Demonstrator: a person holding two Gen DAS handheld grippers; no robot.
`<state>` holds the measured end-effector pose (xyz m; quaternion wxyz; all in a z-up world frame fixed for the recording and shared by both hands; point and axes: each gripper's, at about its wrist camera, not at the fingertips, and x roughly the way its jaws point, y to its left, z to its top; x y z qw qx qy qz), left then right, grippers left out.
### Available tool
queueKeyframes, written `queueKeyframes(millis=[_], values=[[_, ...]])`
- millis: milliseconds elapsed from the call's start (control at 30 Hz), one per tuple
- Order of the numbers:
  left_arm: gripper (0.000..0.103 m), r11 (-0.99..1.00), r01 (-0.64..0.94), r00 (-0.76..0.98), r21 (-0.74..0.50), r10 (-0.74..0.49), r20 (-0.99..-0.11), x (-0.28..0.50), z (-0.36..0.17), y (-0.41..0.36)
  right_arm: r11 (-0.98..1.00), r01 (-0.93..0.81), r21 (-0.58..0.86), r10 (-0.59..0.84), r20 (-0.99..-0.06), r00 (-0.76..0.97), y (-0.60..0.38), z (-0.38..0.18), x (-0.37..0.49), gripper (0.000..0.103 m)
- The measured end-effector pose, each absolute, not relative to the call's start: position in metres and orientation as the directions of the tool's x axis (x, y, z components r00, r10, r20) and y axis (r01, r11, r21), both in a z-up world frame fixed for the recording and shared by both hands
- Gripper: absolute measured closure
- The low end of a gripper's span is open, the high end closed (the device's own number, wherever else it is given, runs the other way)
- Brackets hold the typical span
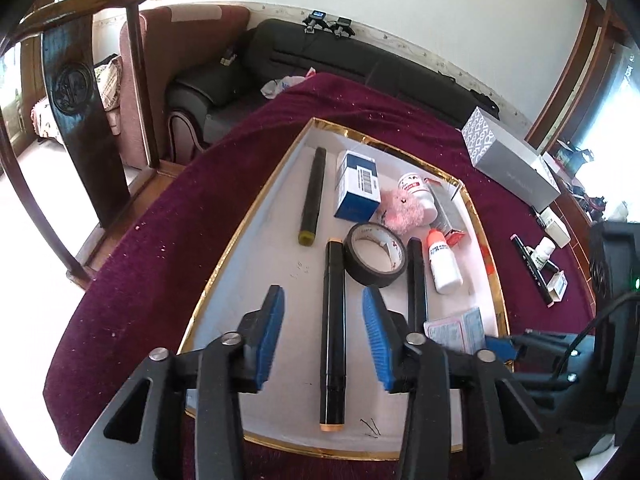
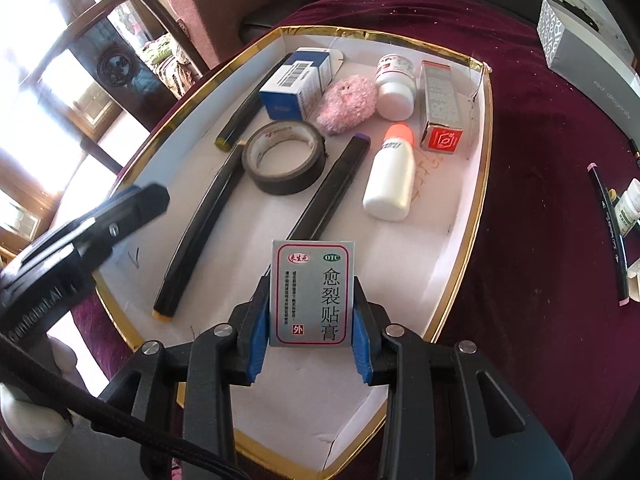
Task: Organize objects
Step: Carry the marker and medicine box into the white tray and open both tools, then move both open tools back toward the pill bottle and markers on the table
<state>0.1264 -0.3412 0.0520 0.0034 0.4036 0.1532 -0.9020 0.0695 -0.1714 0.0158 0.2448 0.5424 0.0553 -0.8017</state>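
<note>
A gold-rimmed white tray [image 1: 256, 216] [image 2: 476, 184] lies on a dark red tablecloth. It holds black markers, a black tape roll [image 1: 376, 255] [image 2: 285, 158], a blue-white box [image 1: 357, 186] [image 2: 298, 82], a pink fluffy thing [image 1: 402, 210] [image 2: 349, 105], a white jar [image 2: 395, 86], a white bottle with orange cap [image 1: 442, 261] [image 2: 390, 176] and a silver-red box [image 2: 440, 106]. My left gripper [image 1: 323, 332] is open, its pads either side of a black marker [image 1: 333, 336] [image 2: 200, 220] lying in the tray. My right gripper [image 2: 311, 316] is shut on a grey plaster box [image 2: 311, 294] above the tray's near part.
On the cloth right of the tray lie a black pen [image 1: 534, 268] [image 2: 608, 232], a small white bottle [image 1: 543, 252] [image 2: 630, 206] and a grey box [image 1: 508, 160] [image 2: 580, 36]. A dark wooden chair [image 1: 76, 92] and a black sofa [image 1: 320, 60] stand beyond the table.
</note>
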Motion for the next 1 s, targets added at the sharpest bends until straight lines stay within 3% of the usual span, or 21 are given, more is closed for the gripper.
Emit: queueKeyframes(millis=[300, 600, 733, 1000], values=[[0.055, -0.954, 0.152, -0.688, -0.258, 0.085, -0.721, 0.137, 0.067, -0.338, -0.878, 0.459, 0.134, -0.328, -0.868, -0.374, -0.157, 0.037, 0.097, 0.053], [0.054, -0.968, 0.131, -0.715, -0.216, 0.058, -0.696, 0.141, 0.086, -0.306, -0.935, 0.351, -0.055, -0.193, -0.750, -0.632, -0.109, 0.073, 0.121, 0.034], [0.054, -0.975, 0.094, -0.722, -0.202, 0.073, -0.688, 0.139, 0.093, -0.284, -0.952, 0.274, -0.137, -0.105, -0.696, -0.711, -0.084, 0.082, 0.125, 0.030], [0.054, -0.984, 0.037, -0.715, -0.172, 0.094, -0.693, 0.130, 0.102, -0.246, -0.970, 0.184, -0.157, -0.034, -0.664, -0.747, -0.041, 0.087, 0.114, 0.029]])
